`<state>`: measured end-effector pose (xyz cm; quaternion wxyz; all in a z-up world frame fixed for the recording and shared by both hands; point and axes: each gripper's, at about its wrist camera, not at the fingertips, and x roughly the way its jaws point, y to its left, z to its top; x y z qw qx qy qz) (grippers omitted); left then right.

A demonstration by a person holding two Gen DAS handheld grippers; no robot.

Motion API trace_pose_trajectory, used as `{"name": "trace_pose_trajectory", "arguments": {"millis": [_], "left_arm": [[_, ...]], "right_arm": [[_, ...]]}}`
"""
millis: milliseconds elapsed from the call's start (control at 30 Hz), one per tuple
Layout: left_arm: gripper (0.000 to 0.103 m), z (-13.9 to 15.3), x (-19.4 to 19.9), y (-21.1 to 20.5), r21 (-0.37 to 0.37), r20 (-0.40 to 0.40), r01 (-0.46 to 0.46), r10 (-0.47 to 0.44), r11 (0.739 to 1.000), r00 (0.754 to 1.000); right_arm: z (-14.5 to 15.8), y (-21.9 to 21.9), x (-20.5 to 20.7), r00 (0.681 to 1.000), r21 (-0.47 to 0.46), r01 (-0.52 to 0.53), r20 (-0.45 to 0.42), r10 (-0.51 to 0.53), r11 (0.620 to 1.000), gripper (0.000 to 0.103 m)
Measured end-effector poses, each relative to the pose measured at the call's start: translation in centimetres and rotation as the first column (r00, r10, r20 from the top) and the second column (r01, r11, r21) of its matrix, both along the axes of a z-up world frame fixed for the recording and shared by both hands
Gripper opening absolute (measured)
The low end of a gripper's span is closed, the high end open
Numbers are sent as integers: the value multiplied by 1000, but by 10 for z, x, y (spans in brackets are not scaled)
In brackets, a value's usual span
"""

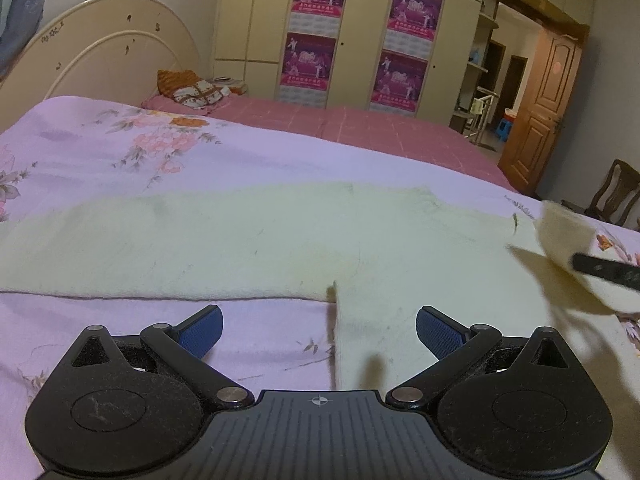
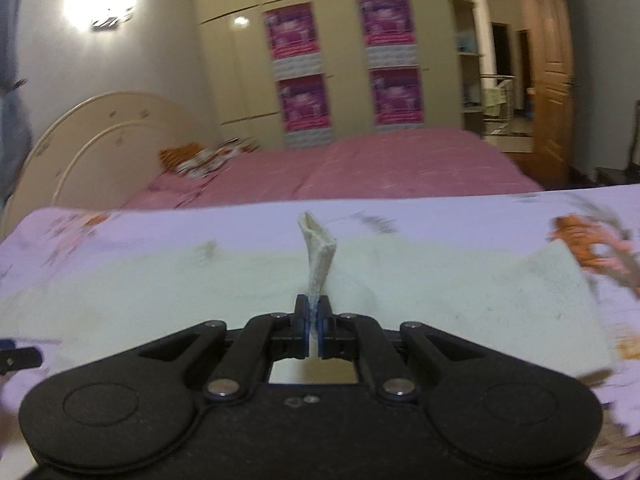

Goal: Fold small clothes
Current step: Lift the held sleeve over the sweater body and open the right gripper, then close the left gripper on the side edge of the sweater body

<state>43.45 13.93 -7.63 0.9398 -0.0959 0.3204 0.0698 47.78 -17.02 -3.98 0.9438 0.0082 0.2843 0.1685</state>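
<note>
"Where was the garment (image 1: 248,240)?"
"Bedspread (image 1: 120,152) under it, flat; my right gripper (image 2: 314,320) pinched one corner, mid-fold; left gripper (image 1: 320,332) hung spread, empty; next I'd lay that corner across, I judged."

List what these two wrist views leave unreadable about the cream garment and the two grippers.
- Cream garment: its kind and full outline. The left wrist view cuts off both ends, and the left gripper hides the near edge.
- Pinched fold: where it joins the rest lies behind the right gripper in the right wrist view.
- Right side of the floral sheet: motion blur smears its print.
</note>
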Motion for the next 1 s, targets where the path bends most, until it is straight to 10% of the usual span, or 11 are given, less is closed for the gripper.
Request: {"name": "trace_pose_trajectory", "arguments": {"millis": [333, 400, 633, 767, 1000], "left_arm": [[102, 5, 25, -25, -104, 43, 70, -66, 992, 997], [67, 5, 40, -42, -166, 59, 133, -125, 977, 990], [62, -21, 111, -107, -369, -13, 259, -284, 892, 959], [3, -42, 137, -128, -401, -55, 237, -282, 885, 958], [3, -31, 128, -117, -380, 16, 244, -257, 892, 966]], "right_arm": [[-9, 14, -23, 995, 44, -97, -22, 98, 994, 24], [-4, -9, -34, 999, 91, -41, -22, 43, 995, 24], [4, -103, -52, 988, 210, 151, -72, -139, 966, 24], [0, -139, -56, 971, 265, 237, -108, -215, 935, 27], [-13, -168, -50, 939, 384, 340, -195, -284, 859, 33]]}}
